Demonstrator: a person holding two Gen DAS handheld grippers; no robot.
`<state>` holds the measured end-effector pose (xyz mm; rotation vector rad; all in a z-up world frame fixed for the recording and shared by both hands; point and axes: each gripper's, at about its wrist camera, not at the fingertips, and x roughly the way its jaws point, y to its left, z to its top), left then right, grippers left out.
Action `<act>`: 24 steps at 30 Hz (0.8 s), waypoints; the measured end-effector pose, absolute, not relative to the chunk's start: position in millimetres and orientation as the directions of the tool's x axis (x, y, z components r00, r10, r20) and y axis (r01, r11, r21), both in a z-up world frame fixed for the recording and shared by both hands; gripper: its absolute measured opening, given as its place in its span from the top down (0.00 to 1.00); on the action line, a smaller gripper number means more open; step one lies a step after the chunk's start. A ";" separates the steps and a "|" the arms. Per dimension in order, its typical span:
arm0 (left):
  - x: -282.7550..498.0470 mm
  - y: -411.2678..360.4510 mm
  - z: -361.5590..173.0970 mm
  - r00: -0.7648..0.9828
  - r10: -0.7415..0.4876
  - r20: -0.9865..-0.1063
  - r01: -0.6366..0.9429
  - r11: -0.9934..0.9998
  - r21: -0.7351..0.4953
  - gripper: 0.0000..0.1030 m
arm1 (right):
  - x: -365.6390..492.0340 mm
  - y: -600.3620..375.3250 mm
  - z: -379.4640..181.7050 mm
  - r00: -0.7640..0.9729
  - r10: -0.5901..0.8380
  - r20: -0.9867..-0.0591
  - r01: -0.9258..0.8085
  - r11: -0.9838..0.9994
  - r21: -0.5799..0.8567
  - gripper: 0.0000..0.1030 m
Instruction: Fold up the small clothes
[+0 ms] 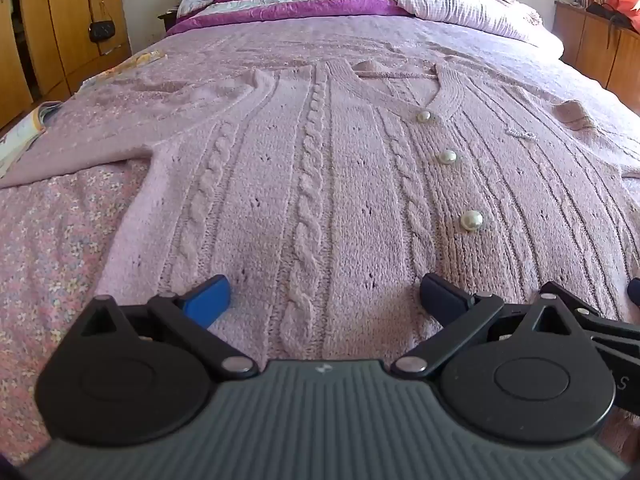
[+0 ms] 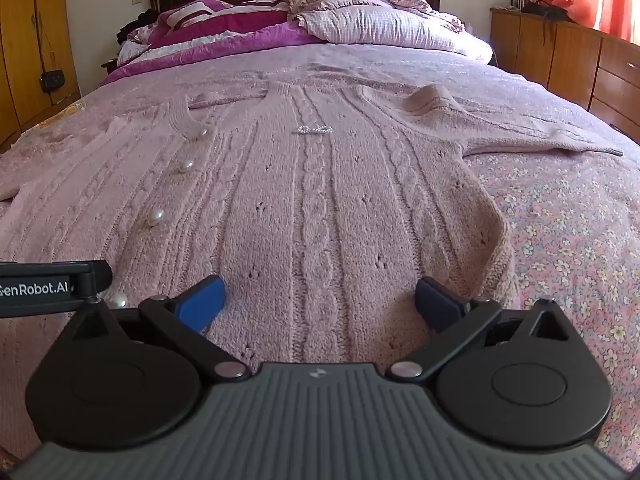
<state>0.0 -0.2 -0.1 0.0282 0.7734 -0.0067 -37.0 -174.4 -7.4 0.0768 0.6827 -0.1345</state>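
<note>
**A:** Where is the cardigan [image 1: 320, 184], and why does it lie like that?

**B:** It's spread flat on the bed [image 2: 568, 240], front up, buttons [image 1: 448, 157] fastened and neckline toward the pillows [image 2: 380, 24]. One sleeve [image 1: 80, 152] reaches out to your left, the other sleeve [image 2: 540, 136] to your right. I'd say it's laid open like this so every edge is easy to reach before any fold is made.

**A:** And my grippers?

**B:** Your left gripper [image 1: 324, 300] hangs over the hem on the left half of the body, its two fingers spread wide with nothing between them but the knit below. Your right gripper [image 2: 320, 302] is the same over the right half, fingers wide apart, close to the side edge where the hem curls up. Neither pinches any cloth.

**A:** Why side by side?

**B:** Probably so you can take the hem at two points and keep the fold straight. No fold is made yet.
</note>
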 end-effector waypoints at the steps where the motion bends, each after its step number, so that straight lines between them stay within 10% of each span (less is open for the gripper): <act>1: 0.0 -0.2 -0.1 0.716 0.005 -0.698 0.016 1.000 0.023 0.00 | -36.9 -174.2 -7.4 0.768 -0.099 -0.633 0.149 0.989 0.026 0.00; 24: 6.2 -0.2 -4.4 0.706 -0.004 -0.708 0.021 1.000 0.016 0.00 | -35.0 -174.0 -12.5 0.763 -0.106 -0.637 0.152 0.988 0.017 0.00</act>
